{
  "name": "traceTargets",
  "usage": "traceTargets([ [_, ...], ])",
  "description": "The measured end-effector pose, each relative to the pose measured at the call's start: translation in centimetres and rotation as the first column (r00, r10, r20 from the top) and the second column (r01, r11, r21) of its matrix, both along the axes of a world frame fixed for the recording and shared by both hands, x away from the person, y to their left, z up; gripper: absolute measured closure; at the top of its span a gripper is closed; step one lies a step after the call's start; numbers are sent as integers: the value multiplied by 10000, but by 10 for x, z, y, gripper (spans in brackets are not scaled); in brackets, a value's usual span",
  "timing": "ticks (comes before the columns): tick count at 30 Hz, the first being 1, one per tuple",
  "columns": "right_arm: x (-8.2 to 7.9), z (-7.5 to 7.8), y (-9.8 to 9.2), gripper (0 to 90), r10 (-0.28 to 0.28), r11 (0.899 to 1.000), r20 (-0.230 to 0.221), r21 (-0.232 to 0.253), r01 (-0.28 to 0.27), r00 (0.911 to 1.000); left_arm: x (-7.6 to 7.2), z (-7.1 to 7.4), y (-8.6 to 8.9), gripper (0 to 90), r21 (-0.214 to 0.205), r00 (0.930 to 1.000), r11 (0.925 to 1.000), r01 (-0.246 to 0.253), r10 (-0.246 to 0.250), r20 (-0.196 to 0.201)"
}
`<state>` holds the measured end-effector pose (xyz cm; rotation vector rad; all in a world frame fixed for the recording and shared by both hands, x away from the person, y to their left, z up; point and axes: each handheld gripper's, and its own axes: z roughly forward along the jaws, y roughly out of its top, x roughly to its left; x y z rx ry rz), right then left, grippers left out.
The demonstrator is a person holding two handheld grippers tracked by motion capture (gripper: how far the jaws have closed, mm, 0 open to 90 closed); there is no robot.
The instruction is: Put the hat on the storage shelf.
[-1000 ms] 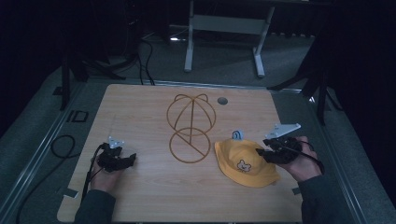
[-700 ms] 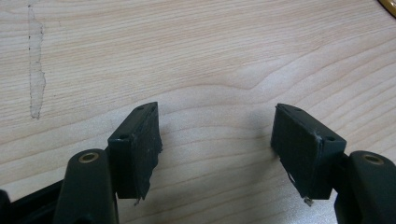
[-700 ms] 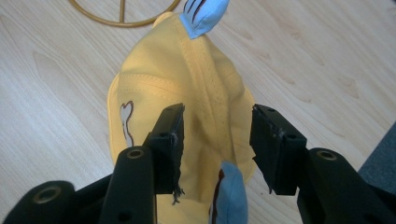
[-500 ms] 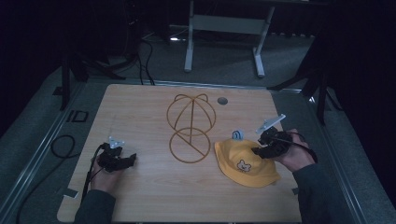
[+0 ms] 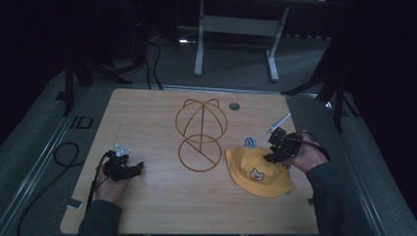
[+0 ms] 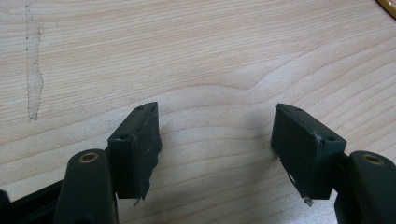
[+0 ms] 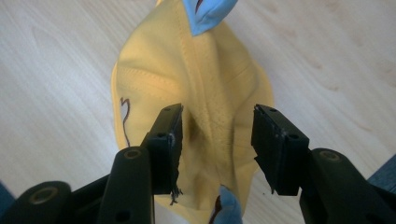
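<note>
**Hat lies flat, right gripper poised over it**

Hat (image 5: 259, 173), yellow with a small bear face on its front and a blue ear (image 5: 250, 142) at its far edge, lies on the wooden table (image 5: 147, 113), just to the right of the gold wire stand (image 5: 200, 135) and near the table's right edge. The stand is a domed cage above a ring base, set at the middle of the table; hat and ring base are close but apart.

In the high view the right gripper (image 5: 275, 150) sits over the hat's right side, the person's hand behind it. Seen from the right gripper view, the right gripper's jaws are spread with the crown of the hat (image 7: 210, 93) lying between them; its seam runs up the gap. The jaws are not pressing on the cloth, though whether the tips touch the fabric below cannot be told.

Well to the left of the stand, the left gripper (image 5: 123, 167) rests near the table's left side. In its own view its jaws stand wide apart over bare wood (image 6: 196, 56), with nothing between them.
</note>
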<state>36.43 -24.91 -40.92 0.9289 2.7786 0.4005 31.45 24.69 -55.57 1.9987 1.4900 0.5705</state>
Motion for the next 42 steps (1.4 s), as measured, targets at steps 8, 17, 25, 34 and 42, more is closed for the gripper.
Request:
traceTargets([
  [8,12,-6,7,568,166,9985,-997,-497,-216,9949,0,0,0,332,9,10000,10000,24,-24,-13],
  [17,21,-11,14,681,318,9957,-1716,-800,-461,9846,0,0,0,332,16,10000,10000,42,-42,-38],
  [25,22,-9,17,795,515,9905,-1882,-1160,-743,9808,0,0,0,332,23,10000,10000,46,-46,-42],
  [34,18,2,11,826,715,9914,-1464,-982,-864,9866,0,0,0,332,23,10000,10000,37,-37,-27],
  [42,15,14,4,834,535,9958,-1099,-681,-612,9925,0,0,0,331,19,10000,10000,34,-34,-26],
])
